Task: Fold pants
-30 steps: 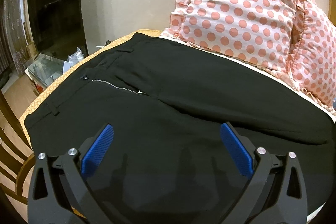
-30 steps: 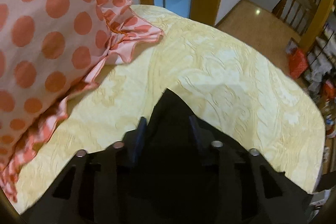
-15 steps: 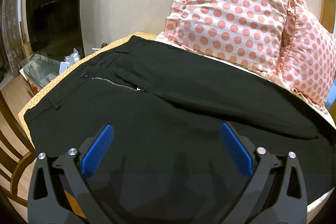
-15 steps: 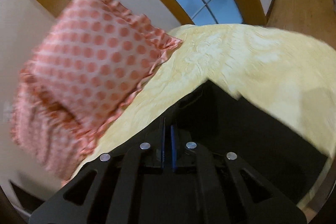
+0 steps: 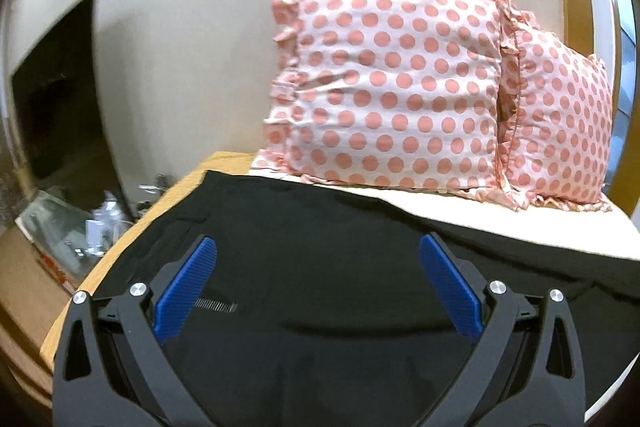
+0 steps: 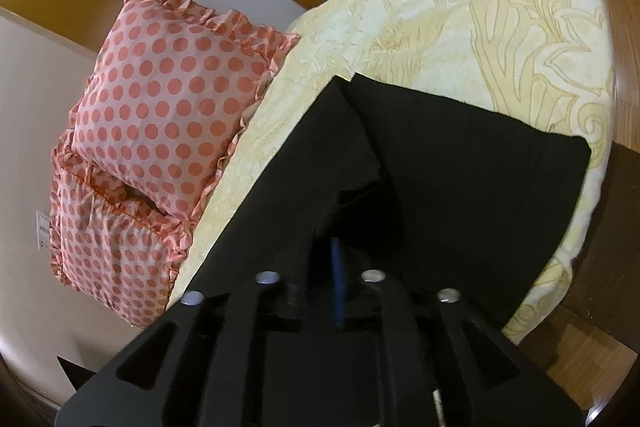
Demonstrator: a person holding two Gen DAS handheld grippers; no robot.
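Note:
Black pants point(image 5: 320, 247) lie flat on the bed, waist and zipper point(image 5: 216, 305) to the left, legs running off to the right. My left gripper point(image 5: 318, 259) is open, its blue pads point(image 5: 188, 287) spread wide low over the waist area, holding nothing. In the right wrist view the two leg ends point(image 6: 460, 155) lie on the cream bedspread point(image 6: 500, 27). My right gripper point(image 6: 326, 247) is shut on a lifted fold of the pants leg fabric.
Two pink polka-dot pillows point(image 5: 392, 87) stand against the wall behind the pants; they also show in the right wrist view point(image 6: 168, 99). A dark TV point(image 5: 52, 107) and a cluttered glass stand point(image 5: 72, 231) are left of the bed. Wooden floor point(image 6: 580, 367) lies beyond the bed edge.
My right gripper closed on the leg fabric and rose, so more of the legs shows. My left gripper dropped lower and tilted up toward the pillows, still open.

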